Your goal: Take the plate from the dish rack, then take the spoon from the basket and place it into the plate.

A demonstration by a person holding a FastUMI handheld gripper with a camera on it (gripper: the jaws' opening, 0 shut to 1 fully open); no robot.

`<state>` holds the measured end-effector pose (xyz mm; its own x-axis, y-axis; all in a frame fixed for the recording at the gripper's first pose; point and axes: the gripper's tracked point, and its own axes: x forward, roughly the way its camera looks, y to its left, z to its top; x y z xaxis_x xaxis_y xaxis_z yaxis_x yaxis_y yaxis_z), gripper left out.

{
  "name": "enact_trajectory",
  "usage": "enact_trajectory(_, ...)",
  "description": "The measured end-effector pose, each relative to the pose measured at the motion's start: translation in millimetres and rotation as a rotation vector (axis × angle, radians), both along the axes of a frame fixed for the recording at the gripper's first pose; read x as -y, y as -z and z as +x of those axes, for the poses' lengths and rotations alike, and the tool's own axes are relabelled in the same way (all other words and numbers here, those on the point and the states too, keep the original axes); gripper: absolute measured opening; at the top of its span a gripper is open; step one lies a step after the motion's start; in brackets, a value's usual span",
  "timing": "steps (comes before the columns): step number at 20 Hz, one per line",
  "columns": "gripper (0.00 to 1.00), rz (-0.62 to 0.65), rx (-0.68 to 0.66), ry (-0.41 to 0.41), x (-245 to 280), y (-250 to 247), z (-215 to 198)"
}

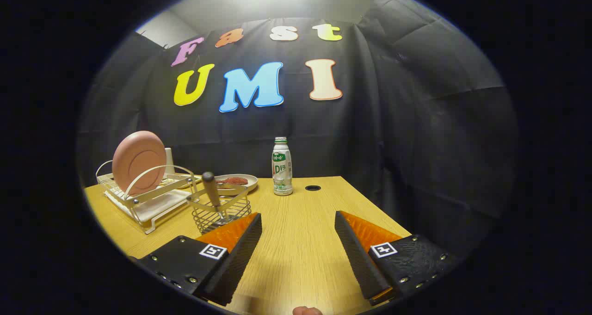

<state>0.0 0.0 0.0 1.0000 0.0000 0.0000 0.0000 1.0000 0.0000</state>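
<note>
The pink plate [138, 161] stands on edge in the dish rack [141, 199] at the table's [300, 241] far left corner, well ahead and left of the gripper [298, 227], whose fingers are spread apart, holding nothing. Nearer, just beyond the left finger, the wire basket [221, 208] holds the spoon [212, 190], handle up. A bottle [282, 167] stands by the back edge

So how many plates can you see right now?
2. A pink plate stands upright in the dish rack; a pale plate holding something reddish lies flat behind the wire basket. The gripper is open over bare table.
</note>
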Motion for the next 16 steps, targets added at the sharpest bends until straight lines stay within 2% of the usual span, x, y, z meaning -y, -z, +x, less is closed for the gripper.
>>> enact_trajectory(4, 0.97, -0.001, 0.031, 0.075, 23, -20, 31)
enact_trajectory(6, 0.97, 0.014, 0.013, 0.114, 34, -31, 29)
enact_trajectory(9, 0.98, 0.001, 0.003, 0.126, 30, -64, 4)
enact_trajectory(12, 0.98, 0.03, 0.018, 0.078, -3, -109, -26)
enact_trajectory(16, 0.98, 0.045, 0.062, 0.101, -48, -181, -60)
